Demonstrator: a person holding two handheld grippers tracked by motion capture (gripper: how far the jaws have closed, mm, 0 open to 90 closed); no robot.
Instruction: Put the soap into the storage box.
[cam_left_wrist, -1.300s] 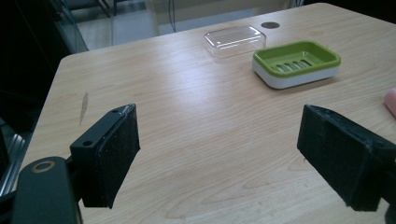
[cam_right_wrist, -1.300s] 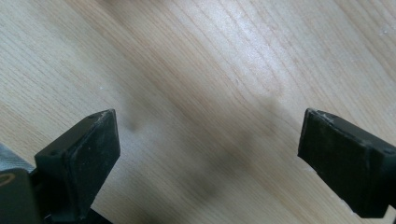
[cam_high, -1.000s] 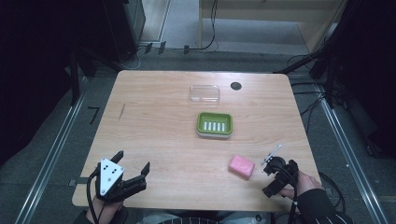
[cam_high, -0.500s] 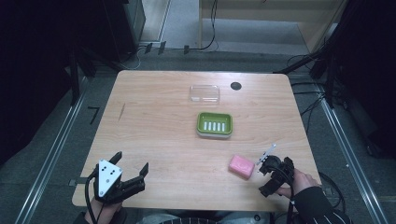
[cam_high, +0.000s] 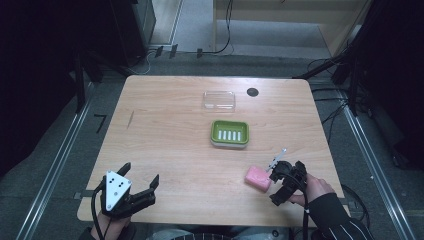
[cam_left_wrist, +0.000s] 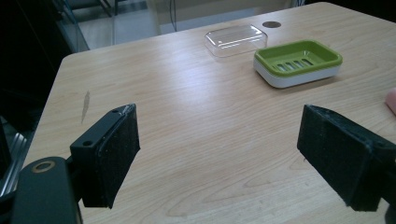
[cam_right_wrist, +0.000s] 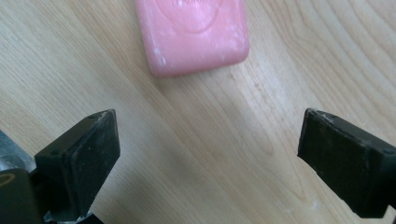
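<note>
Jaws apart and empty on both sides of the wooden table (cam_high: 170, 140): at the near left corner the left gripper (cam_high: 134, 187) rests low over bare wood, pointing toward the far right, well apart from everything else. Farther along, beyond the table's middle, a clear plastic lid (cam_high: 219, 100) lies at the far side with a green soap dish (cam_high: 229, 133) just nearer than it, its slotted tray unfilled. To the right, near the front edge, lies the pink bar of soap (cam_high: 258, 178), flat on the wood, its long axis running from far left to near right. The right gripper (cam_high: 278, 176) is just beside the soap's right end; in the right gripper view the bar (cam_right_wrist: 192, 33) sits ahead of the open pads and a little left of centre, not yet between them. Judging by this, the right hand is far the nearer, and needs to advance until its jaws straddle the bar's short width.
</note>
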